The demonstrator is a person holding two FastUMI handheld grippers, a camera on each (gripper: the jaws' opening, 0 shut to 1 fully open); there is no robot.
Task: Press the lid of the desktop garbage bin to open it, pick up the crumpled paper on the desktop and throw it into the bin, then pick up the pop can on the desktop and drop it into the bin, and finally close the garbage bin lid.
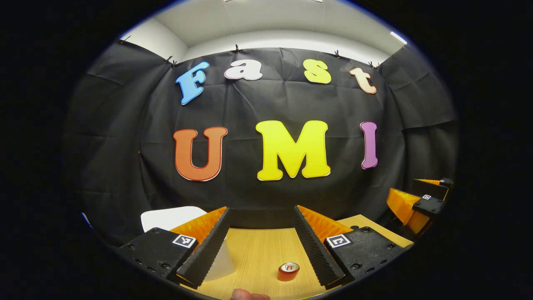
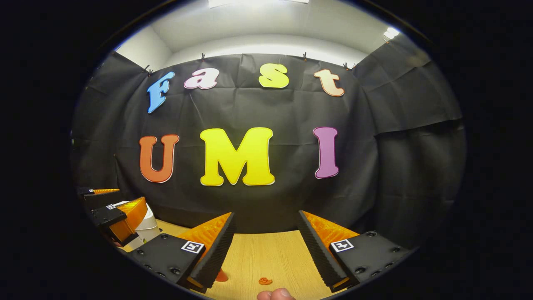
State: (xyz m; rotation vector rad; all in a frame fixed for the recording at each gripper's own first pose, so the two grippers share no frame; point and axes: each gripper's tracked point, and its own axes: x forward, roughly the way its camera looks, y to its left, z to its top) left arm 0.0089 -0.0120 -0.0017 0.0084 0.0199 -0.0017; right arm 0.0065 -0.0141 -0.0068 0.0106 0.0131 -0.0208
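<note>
A red pop can (image 1: 288, 271) stands upright on the wooden table (image 1: 258, 246), low between the spread fingers of my left gripper (image 1: 262, 210), which is open and holds nothing. The white bin (image 1: 170, 216) sits behind that gripper's left finger, with its lid down. My right gripper (image 2: 265, 214) is open too, over bare table. A small orange crumpled scrap (image 2: 265, 281) lies low between its fingers. The bin (image 2: 148, 225) also appears at the left in the right gripper view, partly behind the left gripper (image 2: 114, 214). The right gripper (image 1: 418, 202) hangs at the far right.
A pale smooth shape (image 1: 220, 262) rests against the inner side of the left gripper's left finger; I cannot tell what it is. An orange-red object (image 2: 220, 275) peeks out beside the right gripper's left finger. Fingertips of a hand (image 2: 277, 294) show at the bottom edge.
</note>
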